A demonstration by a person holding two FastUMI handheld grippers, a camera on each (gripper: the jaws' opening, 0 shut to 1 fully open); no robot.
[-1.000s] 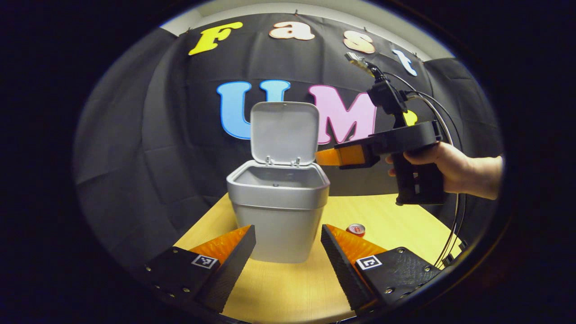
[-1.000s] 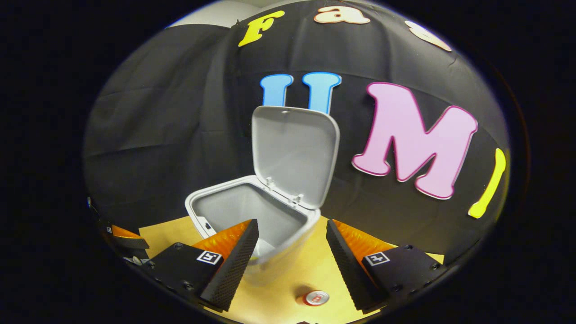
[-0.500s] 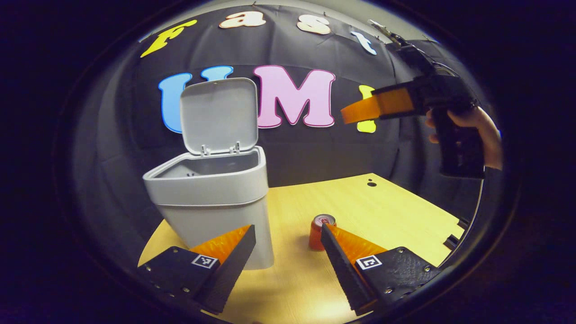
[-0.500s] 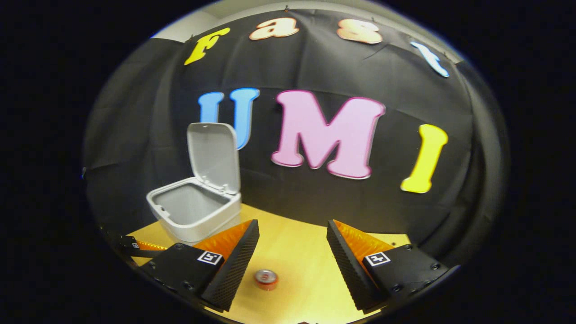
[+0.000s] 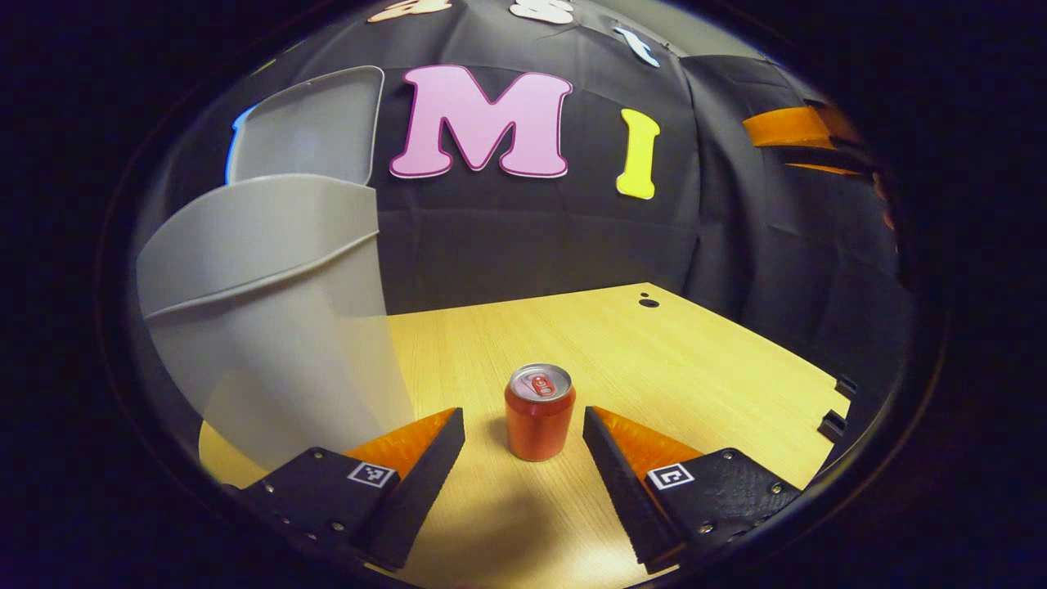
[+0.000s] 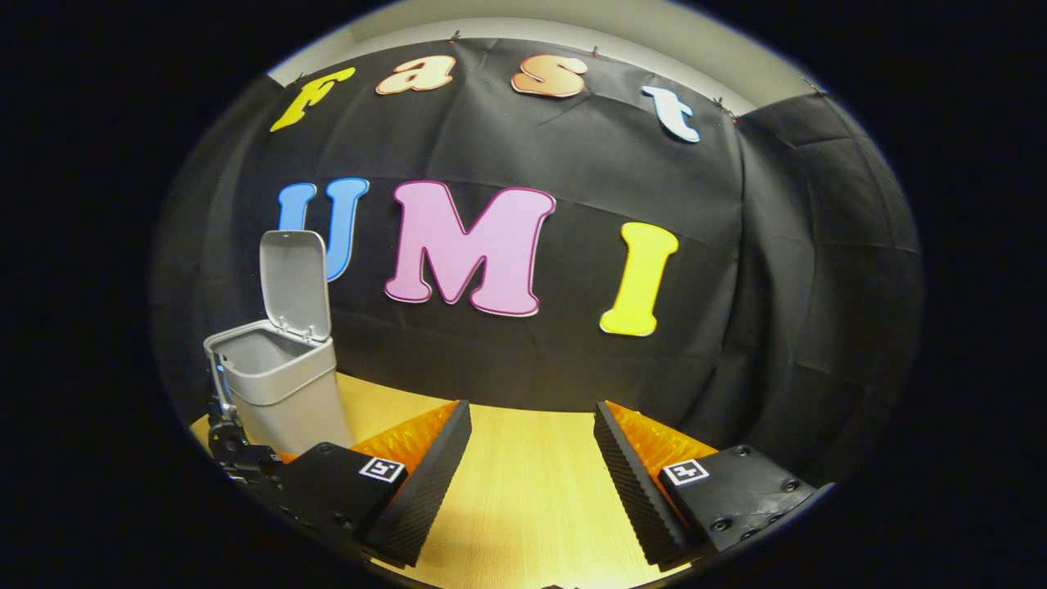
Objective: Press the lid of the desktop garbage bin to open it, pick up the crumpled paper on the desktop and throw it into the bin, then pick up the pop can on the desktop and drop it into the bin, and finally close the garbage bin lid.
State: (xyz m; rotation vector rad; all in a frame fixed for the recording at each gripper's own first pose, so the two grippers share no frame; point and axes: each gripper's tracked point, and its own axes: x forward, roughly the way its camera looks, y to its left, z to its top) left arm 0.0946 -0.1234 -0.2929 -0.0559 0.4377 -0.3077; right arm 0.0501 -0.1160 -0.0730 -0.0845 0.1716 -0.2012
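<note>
In the left gripper view my left tool (image 5: 523, 458) sits at the bottom centre with its fingers spread wide and nothing between them in a grip. The pop can (image 5: 539, 411) stands upright on the table (image 5: 695, 368) just ahead of the fingertips, in line with the gap and touching neither finger. Its long axis runs straight up and down, with the pull-tab top facing up towards the camera. The bin (image 5: 270, 319) fills the left side of the frame, well apart from the can, and its lid (image 5: 311, 131) stands raised at the upper left. At the far right edge I can see part of my right tool (image 5: 797, 135), held high.

In the right gripper view my right tool (image 6: 532, 483) is also wide open and empty, above bare table (image 6: 532, 507) at the bottom centre. The bin (image 6: 278, 393) stands small at the lower left with its lid (image 6: 294, 282) hinged upright.

Half a second ago the can was lower right of centre in the left gripper view, half hidden behind the right-hand finger; now it is centred between the fingers and looks larger. The bin has slid from left of centre to the left edge. In the right gripper view the can that lay at the bottom has gone from the frame, and the bin has shrunk towards the left.
</note>
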